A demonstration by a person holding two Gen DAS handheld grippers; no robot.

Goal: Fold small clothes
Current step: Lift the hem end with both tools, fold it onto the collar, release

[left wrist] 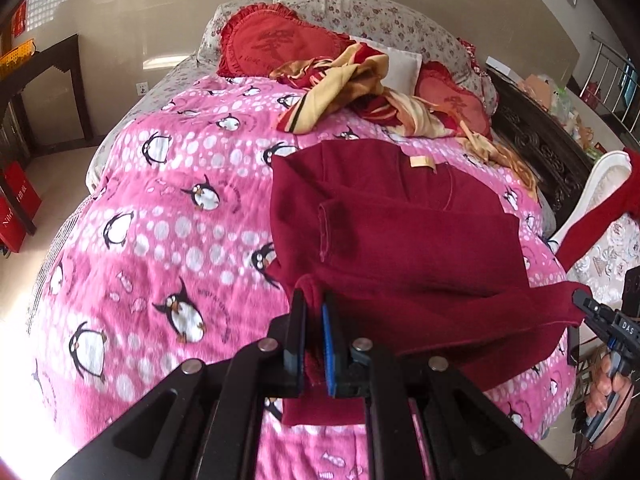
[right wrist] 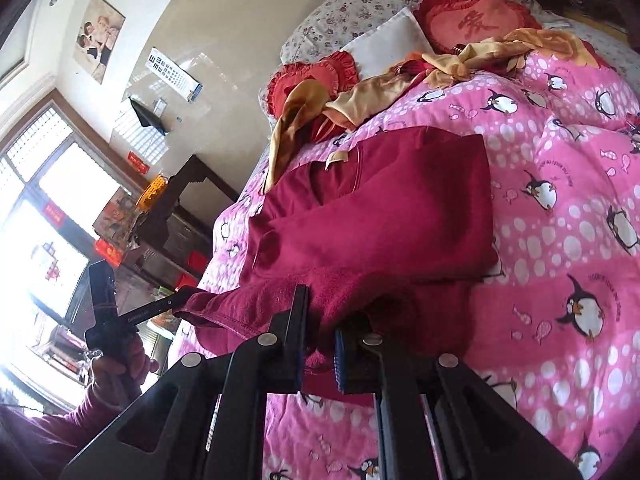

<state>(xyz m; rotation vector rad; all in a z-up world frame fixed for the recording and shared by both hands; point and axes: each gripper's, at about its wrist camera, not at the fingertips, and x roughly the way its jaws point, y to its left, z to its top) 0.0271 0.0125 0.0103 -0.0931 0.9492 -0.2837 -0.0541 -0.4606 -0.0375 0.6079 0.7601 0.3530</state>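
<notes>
Left tool clamped on one near corner of the dark red top, right tool clamped on the other; near hem lifted off the bed, rest of the top lying flat on the pink penguin blanket, tan label at the far end. Risks, my read: each pinch takes only a small bite of thick fleece, so a corner could slip out mid-carry; uneven hands would skew the fold; the already folded sleeve layer could drag open. Left view shows the sleeve seam, the label and the right tool at the frame edge. Right view shows the top's other side edge, the sagging hem between the grips, and the hand on the left tool.
</notes>
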